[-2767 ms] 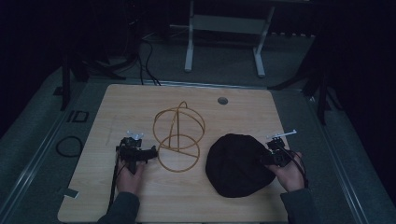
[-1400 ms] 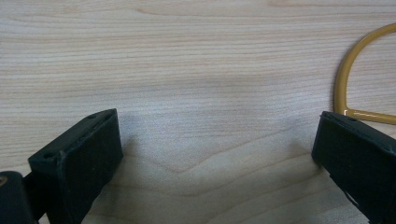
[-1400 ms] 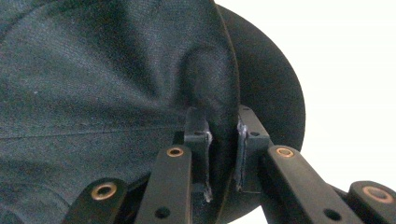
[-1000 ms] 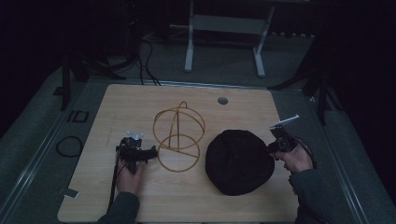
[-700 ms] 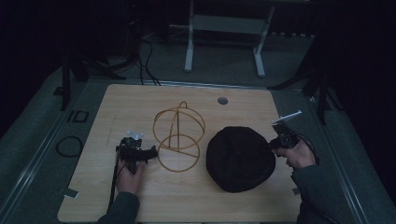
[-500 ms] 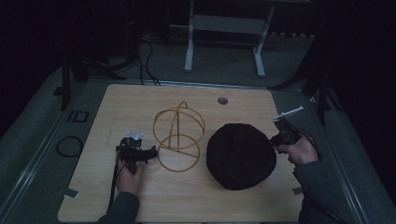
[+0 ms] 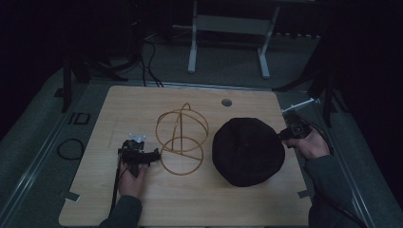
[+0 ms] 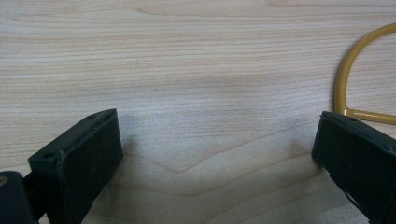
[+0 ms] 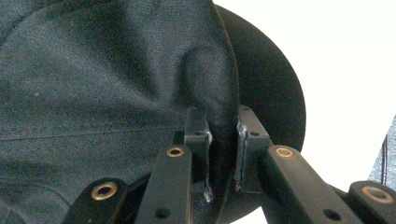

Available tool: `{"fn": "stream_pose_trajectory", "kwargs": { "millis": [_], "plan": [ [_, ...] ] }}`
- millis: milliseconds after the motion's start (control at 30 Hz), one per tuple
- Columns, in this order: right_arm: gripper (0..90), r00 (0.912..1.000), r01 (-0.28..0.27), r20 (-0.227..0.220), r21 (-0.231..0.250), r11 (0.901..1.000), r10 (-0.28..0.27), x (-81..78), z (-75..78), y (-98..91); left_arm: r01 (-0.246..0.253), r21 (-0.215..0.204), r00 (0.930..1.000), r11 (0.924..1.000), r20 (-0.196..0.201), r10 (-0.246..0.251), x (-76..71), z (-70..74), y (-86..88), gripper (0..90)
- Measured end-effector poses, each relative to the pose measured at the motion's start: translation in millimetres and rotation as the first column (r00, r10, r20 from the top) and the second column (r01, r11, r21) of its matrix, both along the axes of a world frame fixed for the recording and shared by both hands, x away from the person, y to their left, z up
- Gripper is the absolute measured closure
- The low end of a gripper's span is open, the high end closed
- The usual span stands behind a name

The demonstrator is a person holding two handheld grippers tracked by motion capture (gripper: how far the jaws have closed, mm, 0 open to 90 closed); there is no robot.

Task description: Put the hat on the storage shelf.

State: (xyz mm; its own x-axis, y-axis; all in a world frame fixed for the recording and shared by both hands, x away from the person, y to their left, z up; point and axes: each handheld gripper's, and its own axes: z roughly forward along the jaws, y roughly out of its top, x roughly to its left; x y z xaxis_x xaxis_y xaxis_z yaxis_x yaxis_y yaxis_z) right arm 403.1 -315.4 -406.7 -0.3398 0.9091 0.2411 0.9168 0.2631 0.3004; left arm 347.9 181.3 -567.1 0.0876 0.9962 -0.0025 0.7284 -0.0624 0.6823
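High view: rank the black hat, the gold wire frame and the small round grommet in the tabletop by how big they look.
1. Black hat, the widest patch.
2. Gold wire frame, somewhat narrower, though about as tall.
3. Round grommet, far smaller; it lies farther from the camera, but that could not explain the gap.

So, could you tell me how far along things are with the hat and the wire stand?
Done: the right tool has clamped the black hat by its rim. In hand: that grip, with the hat beside the gold wire stand, not on it. Left: setting it on the stand, probably; the left tool waits open near the stand's base.
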Motion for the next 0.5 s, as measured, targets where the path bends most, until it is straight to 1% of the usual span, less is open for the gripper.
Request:
{"fn": "stream_pose_trajectory", "kwargs": {
  "millis": [133,300,500],
  "plan": [
    [78.4,1.0,0.006,-0.002,-0.002,1.0,-0.006,2.9,7.3,-3.8,-0.002,-0.002,1.0,1.0,0.002,0.002,0.1,-0.1,-0.2,1.2],
    [78.4,0.9999,0.001,0.01,-0.001,1.0,-0.001,4.6,15.6,-5.4,0.001,0.001,1.0,1.0,-0.001,-0.001,0.0,0.0,0.1,1.2],
    [78.5,0.9998,0.007,0.017,0.003,1.0,-0.007,7.1,23.3,-6.8,-0.001,-0.001,1.0,1.0,0.001,0.001,0.0,0.0,-0.1,1.2]
  ]
}}
